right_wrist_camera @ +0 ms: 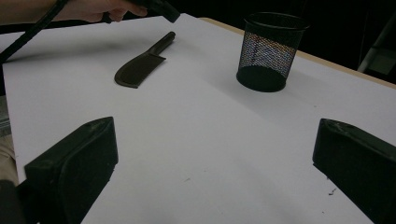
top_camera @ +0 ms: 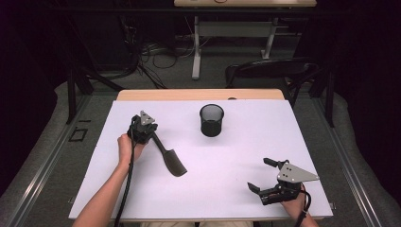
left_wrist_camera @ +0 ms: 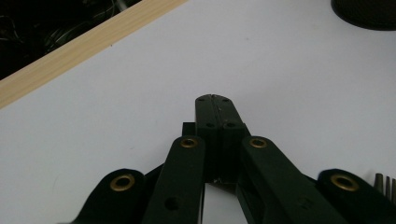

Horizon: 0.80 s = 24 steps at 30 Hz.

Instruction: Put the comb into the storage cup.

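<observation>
A: Your left hand-held gripper (top_camera: 152,134) has its jaws pressed together on the handle end of the black comb (top_camera: 170,159), which lies flat on the white tabletop (top_camera: 246,156), left of the middle. The hold is only at the very tip, so when you lift, the comb can swing or slip out.

B: And the right one?

A: Your right hand-held gripper (top_camera: 261,176) rests near the front right corner, jaws spread wide, nothing between them. The mesh cup (top_camera: 211,120) stands upright, well apart from the comb. Its rim is narrow; if you bring the comb tilted, the wide end can knock the cup over. Nothing else stands in your way.
</observation>
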{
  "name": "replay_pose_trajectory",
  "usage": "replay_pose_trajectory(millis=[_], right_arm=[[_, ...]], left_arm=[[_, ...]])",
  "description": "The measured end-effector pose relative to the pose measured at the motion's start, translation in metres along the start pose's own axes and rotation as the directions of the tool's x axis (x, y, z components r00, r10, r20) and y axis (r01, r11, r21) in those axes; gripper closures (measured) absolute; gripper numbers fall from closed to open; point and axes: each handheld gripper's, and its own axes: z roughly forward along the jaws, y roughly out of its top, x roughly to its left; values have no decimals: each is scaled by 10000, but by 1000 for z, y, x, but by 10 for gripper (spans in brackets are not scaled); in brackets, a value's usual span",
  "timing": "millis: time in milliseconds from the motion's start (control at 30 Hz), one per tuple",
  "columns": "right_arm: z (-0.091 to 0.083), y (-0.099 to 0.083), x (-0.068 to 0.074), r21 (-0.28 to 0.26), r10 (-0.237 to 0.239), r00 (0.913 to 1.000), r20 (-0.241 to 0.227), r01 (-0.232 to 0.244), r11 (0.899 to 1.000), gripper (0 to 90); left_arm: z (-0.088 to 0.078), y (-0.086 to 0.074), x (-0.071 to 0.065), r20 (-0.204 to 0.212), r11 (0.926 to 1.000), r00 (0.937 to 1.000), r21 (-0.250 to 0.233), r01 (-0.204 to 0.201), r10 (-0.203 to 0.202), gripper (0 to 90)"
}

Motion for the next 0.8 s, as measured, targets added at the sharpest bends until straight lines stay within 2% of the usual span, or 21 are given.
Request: replay_pose_trajectory(millis=[100, 467, 800], right_arm=[[0, 0, 0, 9, -15, 10000, -12, 15, 10000, 0], [-1, 0, -1, -20, 4, 10000, -2, -4, 10000, 0], [-1, 0, -1, -7, 8, 10000, -11, -8, 10000, 0]], left_arm=[[7, 0, -1, -54, 9999, 10000, 139, -21, 22, 900], [25, 0, -3, -184, 9944, 9985, 930, -505, 524, 900], [32, -4, -1, -309, 9891, 9983, 1400, -449, 497, 900]])
